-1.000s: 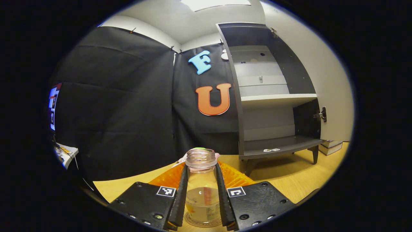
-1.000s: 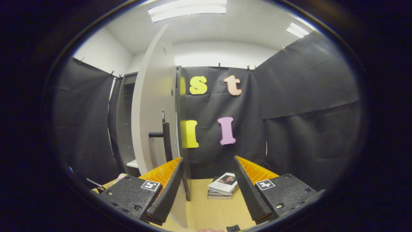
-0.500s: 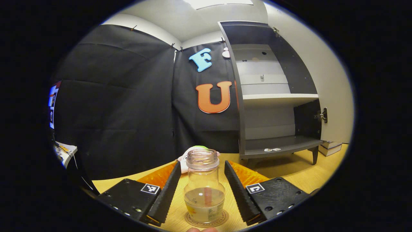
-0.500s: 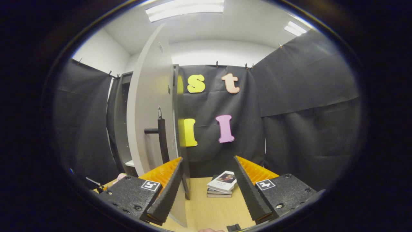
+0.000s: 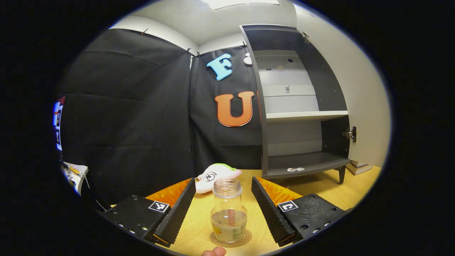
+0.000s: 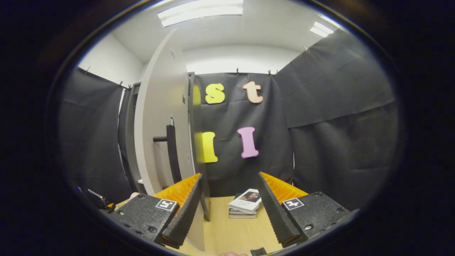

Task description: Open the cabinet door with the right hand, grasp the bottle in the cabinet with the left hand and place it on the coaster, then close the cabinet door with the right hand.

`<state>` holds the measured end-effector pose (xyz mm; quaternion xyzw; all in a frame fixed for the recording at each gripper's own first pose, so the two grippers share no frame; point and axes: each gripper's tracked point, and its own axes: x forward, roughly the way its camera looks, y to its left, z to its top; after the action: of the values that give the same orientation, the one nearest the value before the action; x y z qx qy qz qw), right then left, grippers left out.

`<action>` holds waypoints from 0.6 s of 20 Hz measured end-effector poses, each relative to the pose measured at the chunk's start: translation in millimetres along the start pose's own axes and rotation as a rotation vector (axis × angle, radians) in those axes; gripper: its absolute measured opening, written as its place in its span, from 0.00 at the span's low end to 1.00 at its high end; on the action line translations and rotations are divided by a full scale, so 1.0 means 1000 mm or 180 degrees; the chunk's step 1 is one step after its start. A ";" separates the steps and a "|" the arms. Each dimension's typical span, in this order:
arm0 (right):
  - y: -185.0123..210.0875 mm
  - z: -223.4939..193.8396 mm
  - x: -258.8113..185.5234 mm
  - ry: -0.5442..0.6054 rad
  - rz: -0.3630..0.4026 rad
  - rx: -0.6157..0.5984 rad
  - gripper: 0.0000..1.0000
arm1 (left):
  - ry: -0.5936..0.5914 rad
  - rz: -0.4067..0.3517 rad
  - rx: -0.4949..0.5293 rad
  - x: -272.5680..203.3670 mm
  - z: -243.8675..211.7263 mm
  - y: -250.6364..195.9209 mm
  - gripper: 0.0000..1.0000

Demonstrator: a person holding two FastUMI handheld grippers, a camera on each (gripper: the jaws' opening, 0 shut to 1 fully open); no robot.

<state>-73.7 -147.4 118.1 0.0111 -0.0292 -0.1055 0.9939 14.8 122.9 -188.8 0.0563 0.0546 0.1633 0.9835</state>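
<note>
A clear glass bottle (image 5: 228, 213) with a little pale liquid stands upright on a round coaster (image 5: 230, 239) on the wooden table, in the left gripper view. My left gripper (image 5: 223, 185) is open, its fingers apart on either side of the bottle and not touching it. Beyond it the dark cabinet (image 5: 302, 106) stands open with bare shelves. In the right gripper view the pale cabinet door (image 6: 161, 121) hangs open, with its dark bar handle (image 6: 171, 151) to the left of my open right gripper (image 6: 229, 181), which holds nothing.
A white and pink plush toy (image 5: 215, 172) lies behind the bottle. A stack of books (image 6: 245, 204) sits on the table ahead of the right gripper, and the books (image 5: 359, 166) also show beside the cabinet's leg. A fingertip (image 5: 213, 251) shows at the lower edge.
My left gripper went from shut on the bottle to open and drew back, leaving the bottle on the coaster. The right gripper shifted slightly, so the door handle sits further left.
</note>
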 end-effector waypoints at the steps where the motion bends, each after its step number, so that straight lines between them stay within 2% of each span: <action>1: -0.003 -0.003 0.001 -0.0001 -0.0016 0.0008 0.93 | 0.0025 -0.0008 -0.0013 -0.004 0.009 0.000 0.95; 3: -0.006 -0.010 0.005 0.0002 -0.0019 0.0016 0.93 | 0.0035 -0.0048 -0.0005 -0.011 0.034 -0.001 0.95; 4: -0.006 -0.013 0.008 -0.0010 -0.0003 0.0012 0.89 | 0.0038 -0.0088 0.0016 -0.013 0.045 -0.002 0.95; 5: -0.004 -0.015 0.010 -0.0024 0.0014 0.0005 0.93 | 0.0049 -0.0141 0.0022 -0.016 0.057 -0.005 0.95; 8: 0.004 -0.026 0.019 -0.0036 0.0121 0.0038 0.93 | 0.0030 -0.0332 -0.0025 -0.022 0.091 -0.017 0.95; 9: 0.006 -0.030 0.021 -0.0030 0.0141 0.0064 0.93 | 0.0003 -0.0367 -0.0026 -0.022 0.102 -0.018 1.00; 10: 0.006 -0.034 0.024 -0.0013 0.0153 0.0090 0.93 | -0.0034 -0.0379 -0.0024 -0.025 0.115 -0.018 0.95; 12: 0.003 -0.046 0.026 0.0086 0.0136 0.0132 0.93 | -0.0083 -0.0428 -0.0047 -0.018 0.132 -0.020 0.95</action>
<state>-44.6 -148.9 74.2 0.0325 -0.0182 -0.0835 0.9958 21.0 85.5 -59.6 0.0474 0.0442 0.0965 0.9932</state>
